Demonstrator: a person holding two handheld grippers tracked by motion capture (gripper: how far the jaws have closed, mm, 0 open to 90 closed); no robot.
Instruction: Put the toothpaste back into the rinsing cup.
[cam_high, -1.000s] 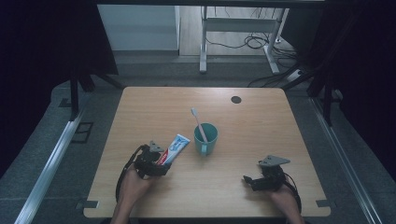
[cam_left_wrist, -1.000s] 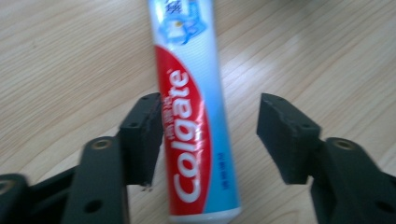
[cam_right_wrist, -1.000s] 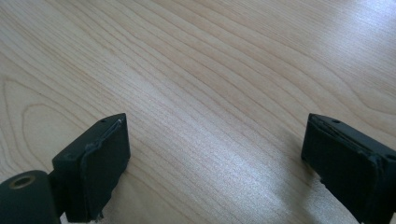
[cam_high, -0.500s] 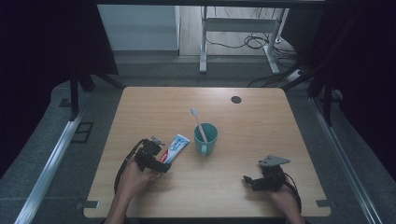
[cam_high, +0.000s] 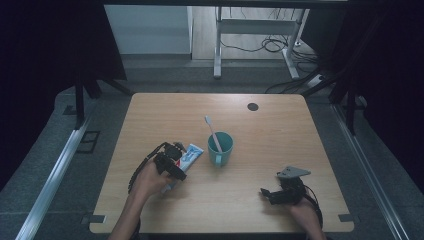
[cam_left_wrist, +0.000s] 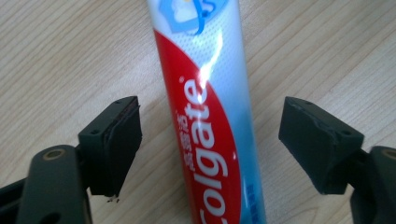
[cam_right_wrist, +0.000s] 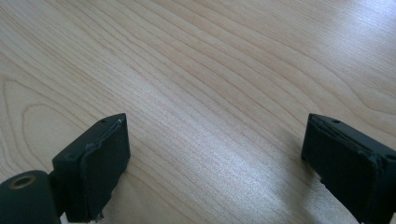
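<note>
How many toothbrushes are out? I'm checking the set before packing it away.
1. A white toothbrush stands tilted in the teal cup near the table's middle, right of the toothpaste tube. Another could lie hidden inside the cup.

Bare table is seen ahead of the right gripper; the left gripper is flanked by clear wood, a toothpaste tube lying between

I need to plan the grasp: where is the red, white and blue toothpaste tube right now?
In the high view the red, white and blue toothpaste tube lies on the wooden table, just left of the teal mug, between the open left gripper jaws, untouched.
</note>
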